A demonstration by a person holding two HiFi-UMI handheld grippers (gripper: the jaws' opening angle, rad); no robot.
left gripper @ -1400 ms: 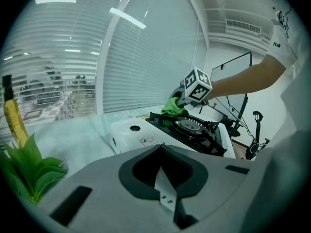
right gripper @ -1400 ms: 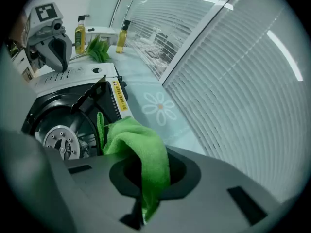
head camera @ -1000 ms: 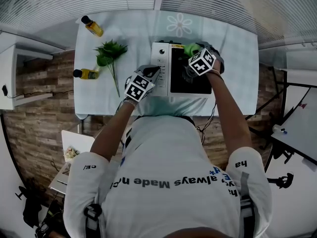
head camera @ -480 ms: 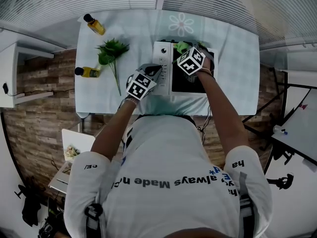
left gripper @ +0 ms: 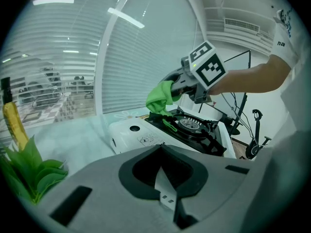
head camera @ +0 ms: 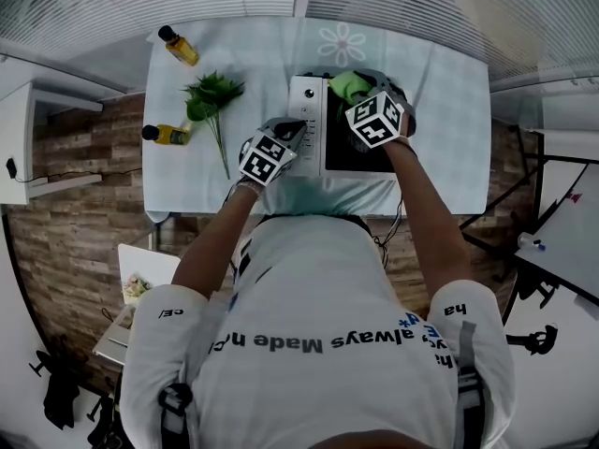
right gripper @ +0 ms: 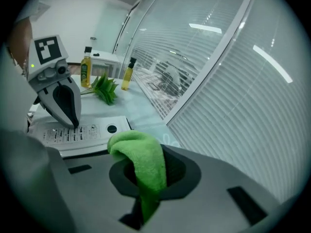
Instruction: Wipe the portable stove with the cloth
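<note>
Tongs first: the right gripper has its jaws clamped on a green cloth, which bulges out of the jaw mouth in the right gripper view and folds over forward. The left gripper has its jaws pressed together with nothing between them. In the right gripper view its closed tip comes down onto the white control strip at the left of the frame, which looks like a bracing hold on the appliance.

A pale table fills the upper middle of the head view. The portable stove sits at its centre, with a white panel on the left and a black cooking top to the right of that. In the left gripper view the stove lies in mid-frame, with its burner ring and pan supports exposed.

The cloth is at the upper edge of the black top in the head view, near the far left corner. In the left gripper view it hangs from the right gripper just over that corner. Whether it touches the surface cannot be told.

Wiping seems to be under way and not finished. The cloth is at the stove's far edge, and no soil or wet streaks show which parts have been covered. The burner area, the near part of the black top and the white panel look like the ground left to cover.

Well apart, in the upper left of the head view, lie a leafy sprig and two oil bottles.
</note>
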